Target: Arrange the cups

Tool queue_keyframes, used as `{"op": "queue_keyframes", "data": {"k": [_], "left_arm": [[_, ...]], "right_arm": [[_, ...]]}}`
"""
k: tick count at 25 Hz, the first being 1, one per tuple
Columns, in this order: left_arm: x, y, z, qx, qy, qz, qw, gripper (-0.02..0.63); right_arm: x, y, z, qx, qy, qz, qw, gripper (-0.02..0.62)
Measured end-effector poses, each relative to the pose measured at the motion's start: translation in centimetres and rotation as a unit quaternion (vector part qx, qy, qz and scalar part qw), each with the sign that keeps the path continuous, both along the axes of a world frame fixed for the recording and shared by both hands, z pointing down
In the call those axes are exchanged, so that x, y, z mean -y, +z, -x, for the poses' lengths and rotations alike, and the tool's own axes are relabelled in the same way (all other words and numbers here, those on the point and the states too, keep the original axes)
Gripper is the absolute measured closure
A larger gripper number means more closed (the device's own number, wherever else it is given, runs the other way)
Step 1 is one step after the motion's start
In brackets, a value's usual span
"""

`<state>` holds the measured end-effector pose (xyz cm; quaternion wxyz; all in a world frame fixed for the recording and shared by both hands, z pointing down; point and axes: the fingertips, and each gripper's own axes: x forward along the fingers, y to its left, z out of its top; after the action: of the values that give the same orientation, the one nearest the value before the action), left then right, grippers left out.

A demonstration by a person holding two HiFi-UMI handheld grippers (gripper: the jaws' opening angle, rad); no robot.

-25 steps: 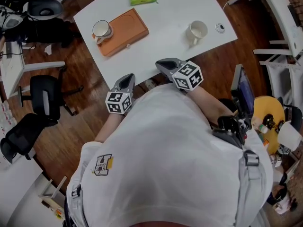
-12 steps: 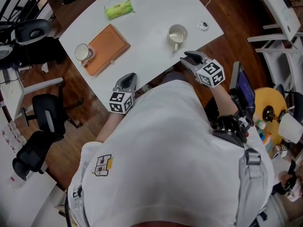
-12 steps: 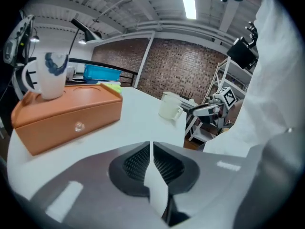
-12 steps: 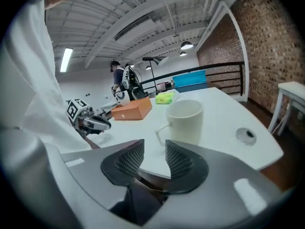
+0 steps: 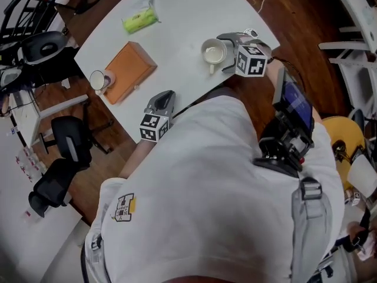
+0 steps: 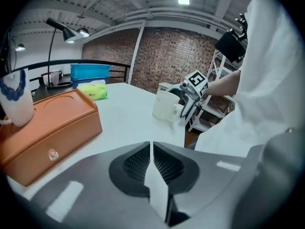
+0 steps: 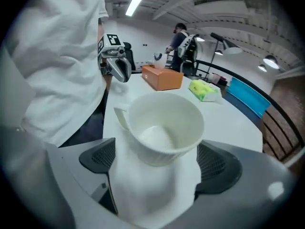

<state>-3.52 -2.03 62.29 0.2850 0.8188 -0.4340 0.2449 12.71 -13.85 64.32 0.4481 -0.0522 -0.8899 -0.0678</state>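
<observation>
While the right gripper (image 7: 153, 159) has just been opening its jaws, now wide either side of the white cup (image 7: 162, 123) at upper centre of the head view without pressing it, the left gripper (image 6: 151, 163) sits closed and empty at lower left.

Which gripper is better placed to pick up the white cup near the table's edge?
Right. The right gripper has just been opening its jaws, which stand wide on either side of the white cup, not pressing it. The left gripper is shut, farther off, nearer the orange box.
</observation>
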Motion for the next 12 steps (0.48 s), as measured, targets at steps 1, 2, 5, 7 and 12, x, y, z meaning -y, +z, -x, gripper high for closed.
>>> {"op": "queue_keyframes", "data": {"k": [1, 2, 5, 7, 12], "left_arm": [[0.3, 0.1, 0.0, 0.004, -0.001, 0.001, 1.0, 0.606], [0.5, 0.1, -0.1, 0.007, -0.003, 0.001, 1.0, 0.606], [0.4, -0.1, 0.0, 0.018, -0.008, -0.001, 0.9998, 0.606], [0.1, -0.5, 0.0, 0.024, -0.011, 0.001, 0.9997, 0.606], [0.7, -0.3, -0.2, 0.027, -0.029, 0.0, 0.9992, 0.606]], "right_arm": [[0.3, 0.2, 0.6, -0.004, -0.027, 0.002, 1.0, 0.065], [0.4, 0.3, 1.1, -0.007, -0.051, 0.004, 0.999, 0.057], [-0.2, 0.2, 2.7, -0.003, -0.084, 0.015, 0.996, 0.075], [-0.5, -0.1, 3.5, 0.016, -0.066, 0.028, 0.997, 0.11], [0.2, -0.2, 4.7, 0.054, 0.058, 0.031, 0.996, 0.138]]}}
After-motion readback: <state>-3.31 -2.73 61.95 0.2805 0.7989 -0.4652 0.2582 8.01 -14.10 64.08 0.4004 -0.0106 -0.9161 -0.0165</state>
